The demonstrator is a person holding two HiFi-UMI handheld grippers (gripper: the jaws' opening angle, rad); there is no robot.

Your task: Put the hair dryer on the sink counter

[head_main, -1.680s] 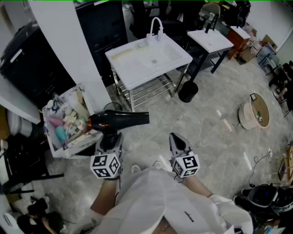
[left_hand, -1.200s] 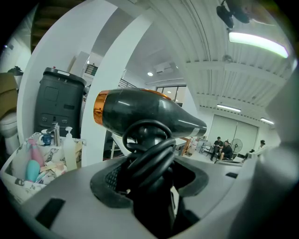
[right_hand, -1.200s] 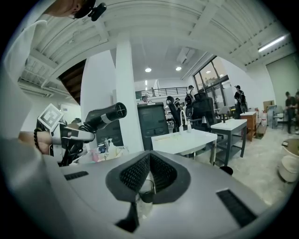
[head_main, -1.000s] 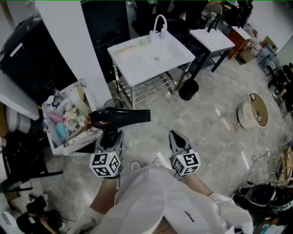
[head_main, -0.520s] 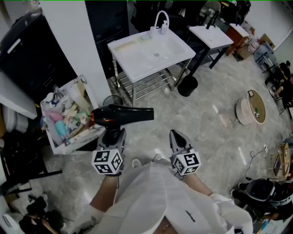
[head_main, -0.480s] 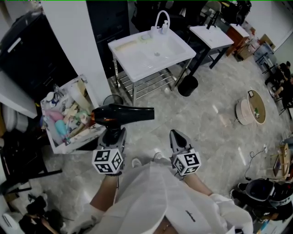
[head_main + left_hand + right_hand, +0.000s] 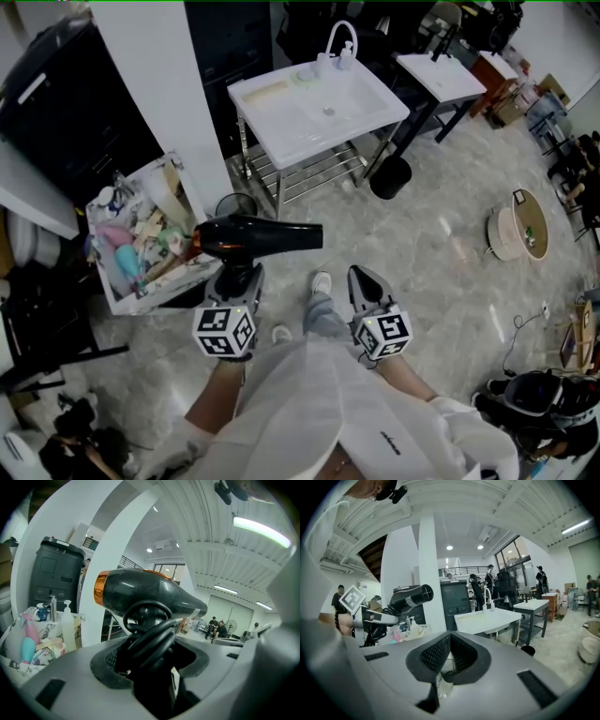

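Left gripper (image 7: 236, 279) is seen at the near left, its jaws clamped on the handle of the black hair dryer (image 7: 258, 236), with the dryer's looped black cord (image 7: 149, 637) bunched at the handle between them. The hair dryer is held in the air above the floor, its barrel lying level, its nozzle turned to the right and its orange-ringed rear end to the left. It is kept well apart from the sink counter (image 7: 291, 141), which stands farther off and slightly to the right. Just left of the dryer, a white basket (image 7: 155, 298) crammed with bottles and tubes is set on the floor beside a white pillar (image 7: 155, 84). On the sink counter a curved white faucet (image 7: 339, 37) is mounted at the far edge behind the basin, and a metal rack (image 7: 309, 173) is fitted beneath the top. A shoe (image 7: 321, 282) of the person is seen on the marble floor between the two grippers. Right gripper (image 7: 362, 281) is held at the near centre, beside the left one, its jaws pressed together with nothing between them. Farther right, a small black bin (image 7: 389, 176) is stood by the counter's leg, a second white table (image 7: 441, 77) is placed beyond it, and a round tan object (image 7: 518, 225) lies on the floor at the far right.
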